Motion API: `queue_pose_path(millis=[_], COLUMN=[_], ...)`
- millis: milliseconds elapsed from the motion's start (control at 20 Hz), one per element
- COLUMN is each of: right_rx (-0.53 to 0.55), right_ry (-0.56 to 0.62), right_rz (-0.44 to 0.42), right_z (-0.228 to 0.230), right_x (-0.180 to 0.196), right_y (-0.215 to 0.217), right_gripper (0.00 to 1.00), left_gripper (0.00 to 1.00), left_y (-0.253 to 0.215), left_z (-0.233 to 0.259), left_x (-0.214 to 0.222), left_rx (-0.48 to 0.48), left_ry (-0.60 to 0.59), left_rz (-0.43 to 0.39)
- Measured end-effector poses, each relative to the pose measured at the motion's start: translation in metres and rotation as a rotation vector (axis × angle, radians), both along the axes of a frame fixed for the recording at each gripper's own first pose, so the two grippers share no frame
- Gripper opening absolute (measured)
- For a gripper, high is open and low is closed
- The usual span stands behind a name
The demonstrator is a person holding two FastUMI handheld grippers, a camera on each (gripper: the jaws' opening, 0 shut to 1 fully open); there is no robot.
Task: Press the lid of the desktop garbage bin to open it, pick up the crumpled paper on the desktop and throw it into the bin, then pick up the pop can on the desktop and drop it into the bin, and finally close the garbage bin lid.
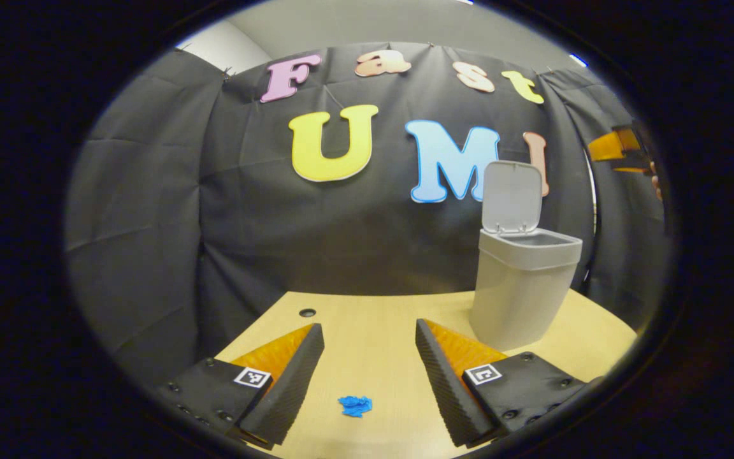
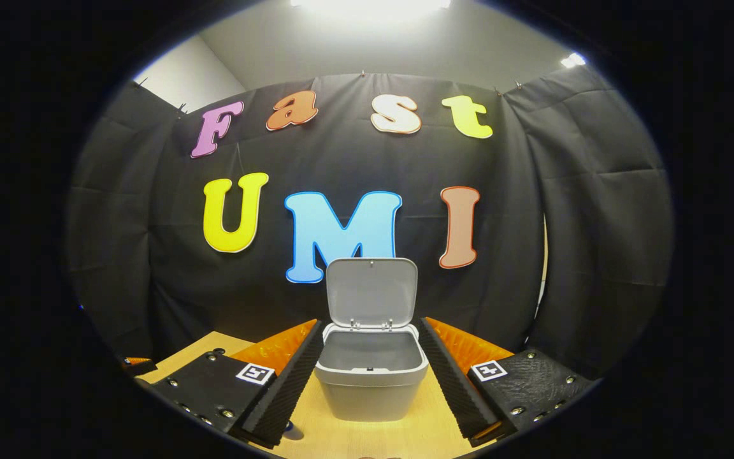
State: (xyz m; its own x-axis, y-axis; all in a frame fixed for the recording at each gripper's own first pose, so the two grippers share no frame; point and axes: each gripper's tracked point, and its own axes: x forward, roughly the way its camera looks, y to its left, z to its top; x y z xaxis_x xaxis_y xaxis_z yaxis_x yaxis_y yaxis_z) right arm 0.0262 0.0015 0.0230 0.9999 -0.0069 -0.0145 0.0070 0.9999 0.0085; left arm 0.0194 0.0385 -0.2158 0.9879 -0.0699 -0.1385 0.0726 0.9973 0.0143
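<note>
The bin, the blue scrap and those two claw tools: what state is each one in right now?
Garbage bin: upright on the desk.
Bin lid: swung up, fully open.
Crumpled paper: lying loose on the desk between the left gripper's fingers, untouched by either.
Left gripper: open, holding nothing.
Right gripper: open, holding nothing, with the bin ahead between its fingers.

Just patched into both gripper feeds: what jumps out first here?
The grey garbage bin stands on the wooden desk with its lid flipped upright, dead ahead of the open right gripper. In the left gripper view, a small blue crumpled paper lies on the desk between the fingers of the open left gripper, with the bin off to its right.
</note>
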Motion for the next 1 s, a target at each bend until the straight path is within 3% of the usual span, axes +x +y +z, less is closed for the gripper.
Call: queue_pose_path(millis=[550, 1000], right_rx=[-0.065, -0.092], right_ry=[-0.011, 0.045], right_rz=[-0.061, -0.025], right_z=[0.020, 0.007], right_x=[-0.008, 0.003], right_y=[-0.019, 0.002], right_gripper=[0.96, 0.96], left_gripper=[0.95, 0.96], left_y=[0.031, 0.040], left_z=[-0.139, -0.220], left_x=[0.030, 0.050], left_rx=[-0.009, -0.040], left_ry=[0.201, 0.351], left_rz=[0.077, 0.105])
